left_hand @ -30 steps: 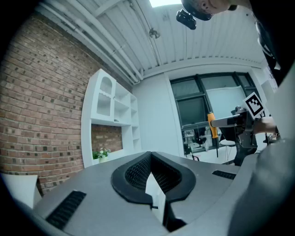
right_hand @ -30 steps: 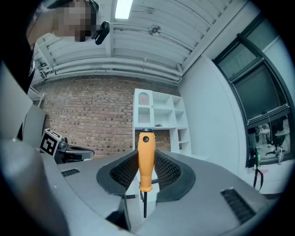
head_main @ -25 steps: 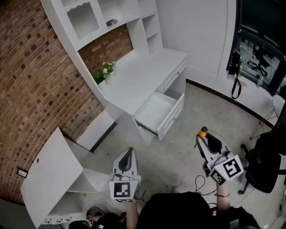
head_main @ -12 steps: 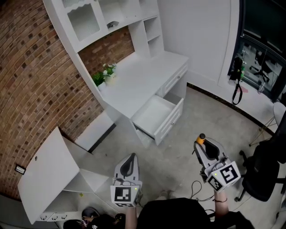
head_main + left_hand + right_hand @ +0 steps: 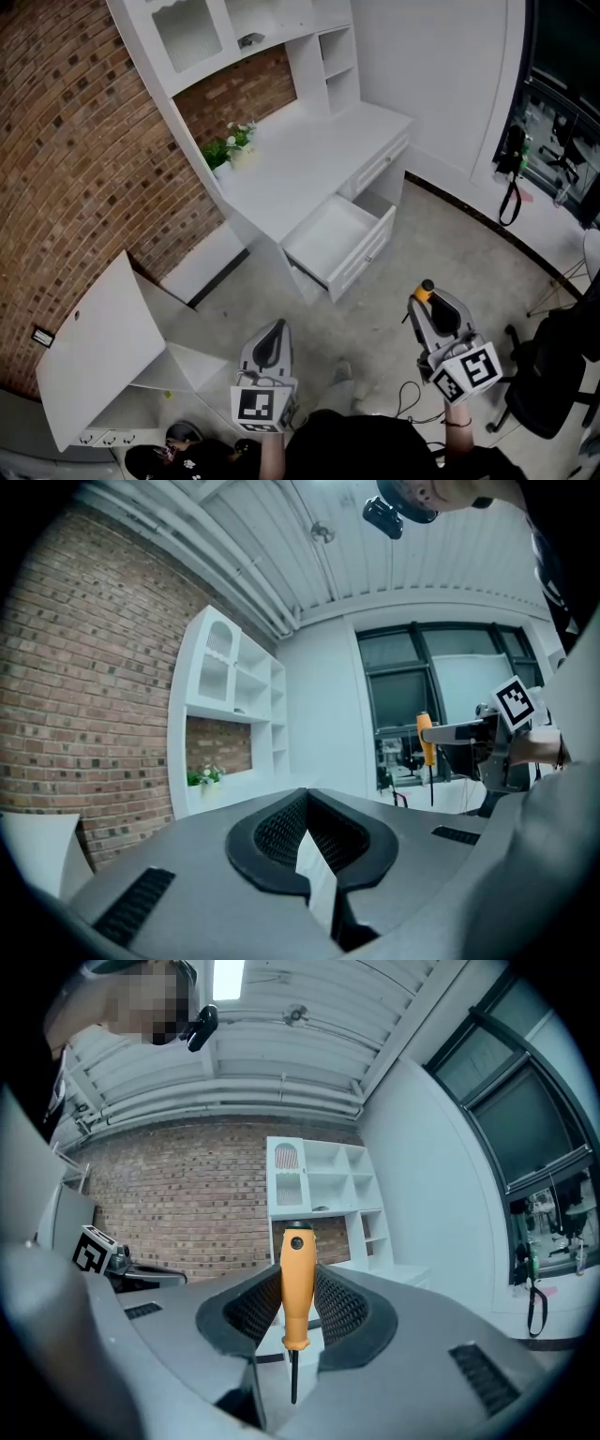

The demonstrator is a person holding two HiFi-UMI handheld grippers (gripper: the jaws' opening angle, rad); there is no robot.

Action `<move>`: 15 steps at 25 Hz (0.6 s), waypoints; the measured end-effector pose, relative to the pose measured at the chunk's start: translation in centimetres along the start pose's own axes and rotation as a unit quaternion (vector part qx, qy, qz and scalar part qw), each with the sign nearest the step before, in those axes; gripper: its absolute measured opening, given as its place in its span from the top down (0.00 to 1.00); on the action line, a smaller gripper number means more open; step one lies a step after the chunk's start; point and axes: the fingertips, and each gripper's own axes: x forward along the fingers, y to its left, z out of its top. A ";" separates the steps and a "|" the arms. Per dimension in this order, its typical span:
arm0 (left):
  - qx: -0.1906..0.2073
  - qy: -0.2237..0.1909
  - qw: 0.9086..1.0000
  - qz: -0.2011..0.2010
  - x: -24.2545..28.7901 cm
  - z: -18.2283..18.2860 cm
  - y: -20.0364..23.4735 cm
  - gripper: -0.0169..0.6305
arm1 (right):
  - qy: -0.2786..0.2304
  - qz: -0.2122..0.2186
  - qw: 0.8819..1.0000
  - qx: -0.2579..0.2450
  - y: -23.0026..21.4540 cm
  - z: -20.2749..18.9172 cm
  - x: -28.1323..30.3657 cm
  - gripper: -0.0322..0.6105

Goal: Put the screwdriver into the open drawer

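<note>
Head view: right gripper (image 5: 424, 302) is clamping the screwdriver (image 5: 427, 285), orange handle sticking up; drawer (image 5: 333, 234) is standing open from the desk's (image 5: 309, 155) front edge, lying ahead and left of that gripper, well apart; left gripper (image 5: 272, 339) is sitting about as near, but empty.
Left gripper view: jaws are resting together, nothing between.
Right gripper view: pads are gripping the handle, long axis upright, shaft pointing down; I'm guessing it needs carrying over the drawer, then tipping flat.

Grey left tongs (image 5: 274, 326), right tongs (image 5: 428, 306); apparently black top (image 5: 366, 448).
</note>
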 end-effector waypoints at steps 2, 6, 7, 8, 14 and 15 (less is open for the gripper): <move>-0.004 0.006 1.000 0.004 0.6 -0.4 0.4 0.96 | 0.002 0.000 1.000 0.003 -0.4 -0.3 1.0 0.78; -0.011 0.012 1.000 0.005 3.0 -1.2 1.7 0.96 | 0.003 0.000 1.000 0.013 -1.7 -0.9 3.4 0.78; -0.012 0.012 1.000 0.002 3.7 -1.2 2.0 0.96 | 0.004 0.003 1.000 0.018 -1.9 -1.1 4.1 0.78; -0.012 0.013 1.000 -0.002 4.5 -1.3 2.3 0.96 | 0.005 0.005 1.000 0.024 -2.0 -1.3 4.7 0.78; -0.020 0.007 0.999 -0.033 10.5 -0.9 4.1 0.96 | 0.013 0.003 1.000 0.010 -3.2 -1.3 9.6 0.78; -0.020 0.005 0.999 -0.039 11.6 -0.6 4.4 0.96 | 0.014 0.001 1.000 0.008 -3.4 -1.2 10.4 0.78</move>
